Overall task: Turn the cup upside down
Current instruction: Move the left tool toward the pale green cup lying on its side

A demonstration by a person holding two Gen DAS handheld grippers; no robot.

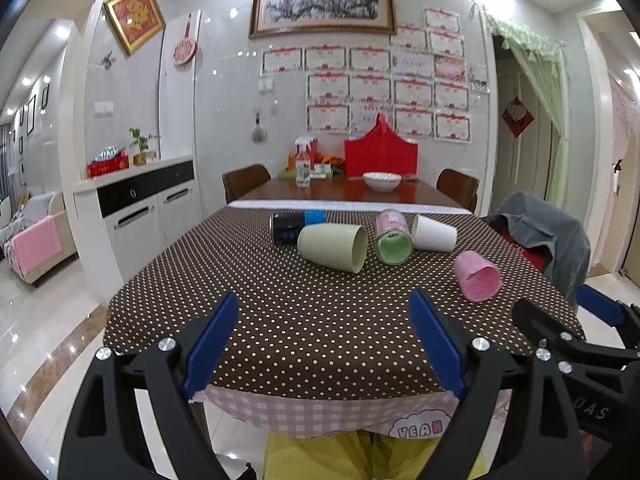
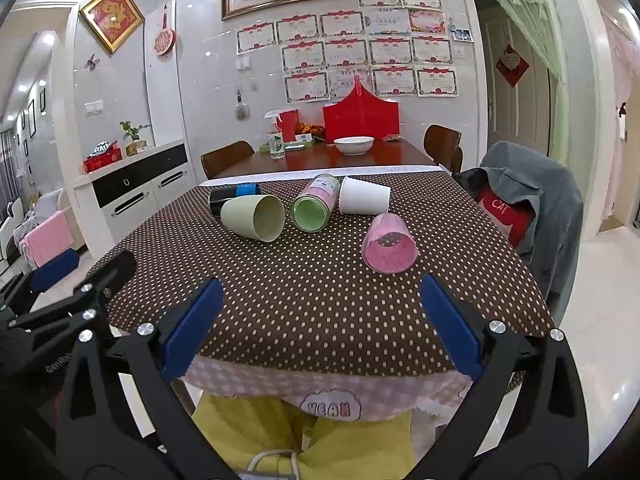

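Both the left gripper (image 1: 324, 344) and right gripper (image 2: 320, 328) are hanging wide open, and I'm guessing the pink cup (image 2: 390, 244) is light, thin and squashy, so gripping mid-wall gently.

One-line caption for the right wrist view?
Open right gripper hovers at table edge; five cups lie sideways, pink cup nearest.

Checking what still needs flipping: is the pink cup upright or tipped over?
Tipped over. The pink cup lies on its side on the dotted tablecloth, its open mouth facing the camera.
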